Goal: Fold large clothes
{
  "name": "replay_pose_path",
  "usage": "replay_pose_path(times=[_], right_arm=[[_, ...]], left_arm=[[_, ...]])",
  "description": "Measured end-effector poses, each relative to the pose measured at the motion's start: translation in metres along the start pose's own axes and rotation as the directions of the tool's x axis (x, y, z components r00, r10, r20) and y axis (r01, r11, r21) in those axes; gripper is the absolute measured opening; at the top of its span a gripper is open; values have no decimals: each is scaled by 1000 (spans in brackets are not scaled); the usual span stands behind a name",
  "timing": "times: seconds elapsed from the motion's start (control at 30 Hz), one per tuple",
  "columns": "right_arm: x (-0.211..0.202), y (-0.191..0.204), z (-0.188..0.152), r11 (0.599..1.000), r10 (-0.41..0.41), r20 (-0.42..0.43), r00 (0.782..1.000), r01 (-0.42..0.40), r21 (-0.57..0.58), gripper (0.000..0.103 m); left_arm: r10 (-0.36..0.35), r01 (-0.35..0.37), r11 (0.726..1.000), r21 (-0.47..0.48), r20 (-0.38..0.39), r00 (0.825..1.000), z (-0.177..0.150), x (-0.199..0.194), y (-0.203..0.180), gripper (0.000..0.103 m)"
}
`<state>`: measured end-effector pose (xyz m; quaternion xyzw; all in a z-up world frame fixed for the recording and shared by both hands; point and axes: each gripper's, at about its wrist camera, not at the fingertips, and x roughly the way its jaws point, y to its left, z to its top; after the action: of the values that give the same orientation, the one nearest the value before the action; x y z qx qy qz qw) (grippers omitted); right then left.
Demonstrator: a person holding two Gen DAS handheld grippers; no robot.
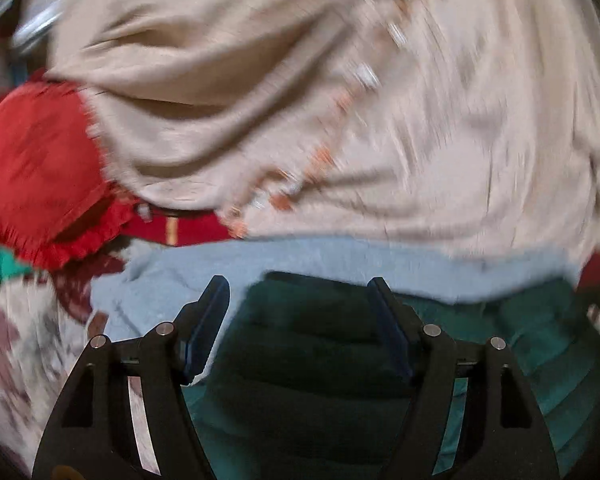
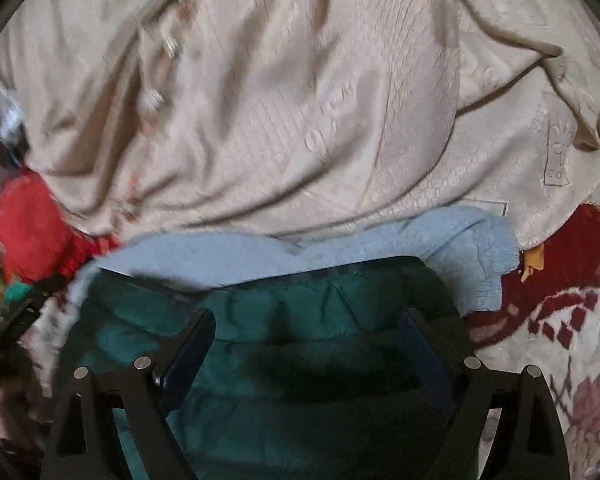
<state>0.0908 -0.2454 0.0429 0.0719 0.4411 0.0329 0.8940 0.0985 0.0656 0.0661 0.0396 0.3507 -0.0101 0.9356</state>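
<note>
Both sets of tongs stand wide apart with nothing between them: the left tongs [image 1: 298, 300] and the right tongs [image 2: 308, 330] each hang over the dark green quilted jacket [image 2: 300, 360], which lies folded in front of the person, on top of a pale blue garment [image 2: 440, 240] whose edge shows along its far side. Beyond that a big beige garment [image 2: 260, 100] is spread in loose creases, not yet folded, with a red piece of clothing [image 1: 36, 168] off to the left and a red-and-cream patterned blanket [image 2: 572, 280] underneath on the right. I'd judge the green jacket is finished and the beige one is the next to tackle. To do that well, each pair of tongs should pinch a single layer at a clear edge or corner, well apart from each other, lift just enough to draw the creases out flat, then bring the edge across evenly so it lands square. The view is blurred, so its hem is hard to place exactly.
</note>
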Motion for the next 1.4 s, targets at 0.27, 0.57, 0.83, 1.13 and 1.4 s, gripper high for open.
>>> replay_pose_path(times=[0.27, 0.57, 0.83, 1.13, 1.4], right_arm=[[50, -23, -18, 1000, -15, -143, 990, 13, -20, 94], [70, -30, -19, 1000, 13, -178, 984, -11, 12, 101], [45, -25, -17, 1000, -8, -108, 994, 8, -3, 100], [-65, 29, -34, 997, 78, 142, 987, -73, -37, 98], [-14, 48, -83, 980, 18, -43, 999, -26, -195, 103]], left_arm=[[33, -33, 999, 4, -226, 974, -38, 72, -4, 72], [75, -73, 997, 18, -249, 966, -46, 89, -7, 76], [35, -42, 999, -27, -210, 977, -40, 76, 2, 76], [-217, 218, 957, -191, 22, 976, -41, -39, 22, 76], [-98, 101, 995, 19, -119, 988, -90, -25, -45, 77]])
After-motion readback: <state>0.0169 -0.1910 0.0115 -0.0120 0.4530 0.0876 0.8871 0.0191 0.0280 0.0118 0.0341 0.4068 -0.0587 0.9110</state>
